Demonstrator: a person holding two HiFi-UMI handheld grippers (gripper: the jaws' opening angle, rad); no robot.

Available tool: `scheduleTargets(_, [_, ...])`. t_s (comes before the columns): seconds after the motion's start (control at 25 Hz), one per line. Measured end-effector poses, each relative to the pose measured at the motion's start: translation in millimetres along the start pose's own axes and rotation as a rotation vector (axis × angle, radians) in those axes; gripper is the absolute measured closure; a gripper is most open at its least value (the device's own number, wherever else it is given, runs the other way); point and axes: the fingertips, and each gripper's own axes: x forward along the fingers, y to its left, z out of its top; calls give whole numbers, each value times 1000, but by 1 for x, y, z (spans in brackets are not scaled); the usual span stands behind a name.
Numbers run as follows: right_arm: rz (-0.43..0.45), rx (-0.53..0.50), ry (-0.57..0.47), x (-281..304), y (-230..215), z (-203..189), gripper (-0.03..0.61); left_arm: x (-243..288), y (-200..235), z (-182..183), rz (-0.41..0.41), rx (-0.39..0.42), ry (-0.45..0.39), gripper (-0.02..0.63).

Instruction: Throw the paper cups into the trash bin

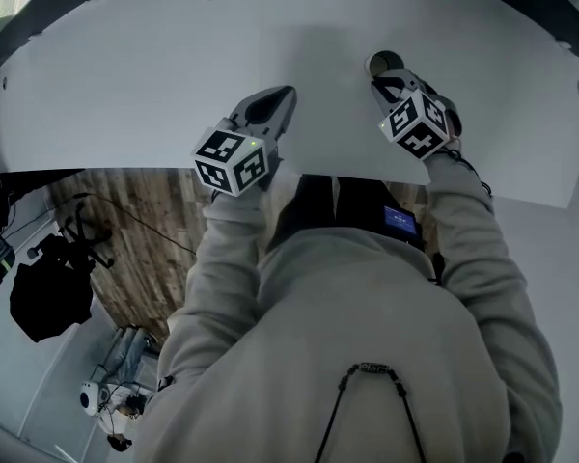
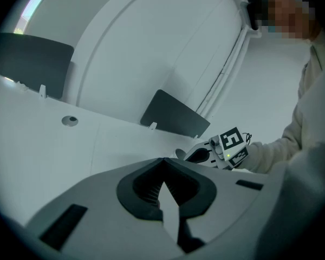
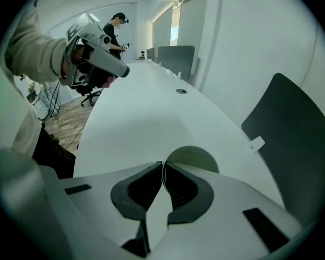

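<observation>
One paper cup [image 1: 379,63] stands upright on the broad white curved table [image 1: 125,85], in from its near edge. The right gripper [image 3: 162,166] is clenched on the cup's rim. The left gripper [image 2: 162,160], closed on nothing, hovers beside it over bare tabletop. Dark divider panels [image 3: 292,140] line the far edge, and wood floor [image 1: 145,230] lies beyond the near edge.

A: What is the person wearing?
B: A pale grey sweatshirt [image 1: 367,297] with long, loose sleeves [image 1: 482,258], and a thin dark cord [image 1: 374,366] hanging in two strands down the chest.
A: And the tools?
B: The left gripper [image 1: 288,93] and right gripper [image 1: 379,80] have smooth light grey shells, with black ribbed pads [image 2: 146,191] lining the jaws. Each carries a white cube [image 1: 232,159] printed with black square markers, with a small green light [image 1: 255,144] beside it
</observation>
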Motion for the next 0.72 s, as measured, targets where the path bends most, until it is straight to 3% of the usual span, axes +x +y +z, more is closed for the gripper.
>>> scheduleTargets(0.36, [15, 263, -128, -25, -12, -1, 541, -4, -9, -4, 9, 0, -15, 614])
scheduleTargets(0.72, [6, 345, -251, -67, -22, 28, 541, -34, -30, 29, 47, 86, -65, 614])
